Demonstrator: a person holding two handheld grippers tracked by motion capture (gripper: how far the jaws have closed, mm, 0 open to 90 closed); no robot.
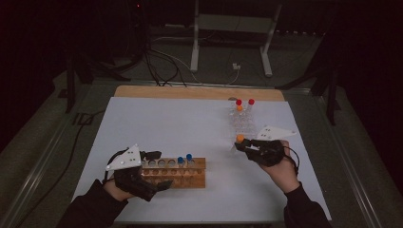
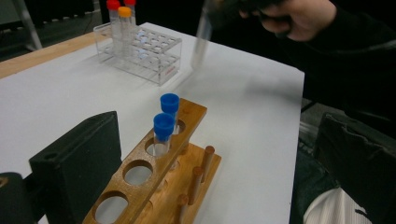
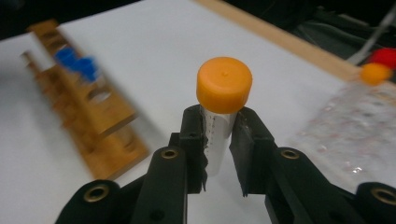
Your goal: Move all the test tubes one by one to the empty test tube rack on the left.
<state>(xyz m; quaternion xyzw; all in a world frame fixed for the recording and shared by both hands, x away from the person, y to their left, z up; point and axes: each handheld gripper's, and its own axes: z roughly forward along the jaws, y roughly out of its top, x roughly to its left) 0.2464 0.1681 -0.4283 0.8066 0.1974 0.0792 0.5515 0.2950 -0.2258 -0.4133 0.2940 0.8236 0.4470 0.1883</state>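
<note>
Near left, our left gripper [image 1: 154, 168] straddles the wooden rack [image 1: 173, 172], jaws around its end, contact unclear; two blue-capped tubes [image 2: 166, 122] already seated. Our right gripper [image 1: 248, 146] clamps the orange-capped tube [image 3: 222, 107] midway over the bench [image 1: 180, 123]. Far right, three tubes wait in the clear rack [image 2: 149, 51].

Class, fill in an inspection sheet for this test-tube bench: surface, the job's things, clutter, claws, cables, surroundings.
Surface: white sheet on a wooden table, bare wood strip at the far edge.
Job's things: wooden rack holding two blue-capped tubes; clear rack with two red-capped tubes and one orange-capped; orange-capped tube carried upright between the racks.
Clutter: nothing seen.
Claws: right claw shut on the orange-capped tube just below its cap; left claw around the wooden rack's end, grip unclear.
Cables: black and white leads on the floor beyond the table.
Surroundings: dark room, grey stand legs behind.
</note>
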